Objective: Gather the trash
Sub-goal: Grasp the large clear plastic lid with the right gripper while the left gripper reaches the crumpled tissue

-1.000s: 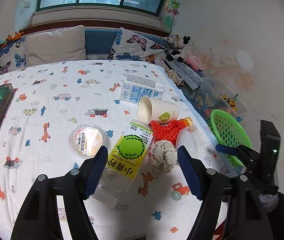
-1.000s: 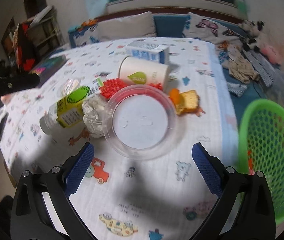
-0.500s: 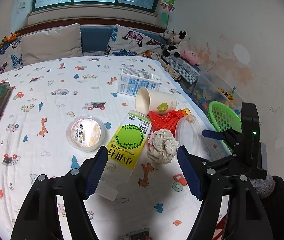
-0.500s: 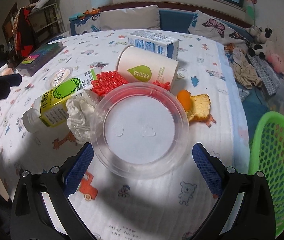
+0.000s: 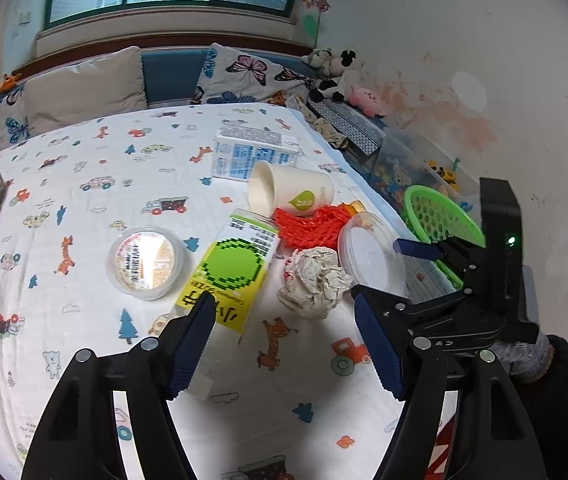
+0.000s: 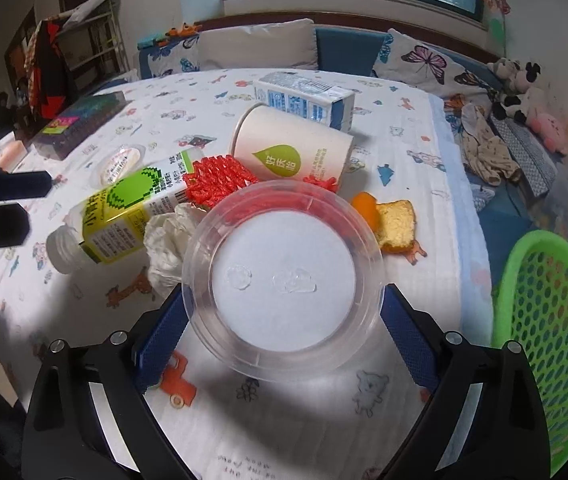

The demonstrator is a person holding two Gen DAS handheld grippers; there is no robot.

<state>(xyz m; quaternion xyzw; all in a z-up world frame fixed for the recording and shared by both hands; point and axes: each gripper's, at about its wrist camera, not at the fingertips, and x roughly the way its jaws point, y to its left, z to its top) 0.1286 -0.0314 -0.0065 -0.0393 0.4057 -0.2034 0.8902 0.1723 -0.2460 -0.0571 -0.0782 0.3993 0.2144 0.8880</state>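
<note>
A clear plastic tub (image 6: 284, 280) lies tilted among trash on the printed cloth. My right gripper (image 6: 284, 296) straddles it and its jaws are closing, pads right beside the rim. Around the tub lie a crumpled paper ball (image 5: 314, 280), a bottle with a yellow-green label (image 5: 232, 276), red netting (image 5: 308, 226), a paper cup (image 5: 292, 194) on its side, a milk carton (image 5: 250, 156) and a cake slice with orange peel (image 6: 392, 220). My left gripper (image 5: 282, 308) hangs open above the bottle and the paper ball, holding nothing.
A green mesh basket (image 6: 544, 340) stands off the bed's right edge. A sealed round pudding cup (image 5: 146, 262) sits left of the bottle. A dark box (image 6: 80, 124) lies at the far left. Cushions and plush toys line the back.
The right gripper has moved forward until the clear tub sits between its fingers, and its jaws have narrowed. The left gripper has drawn back slightly.
</note>
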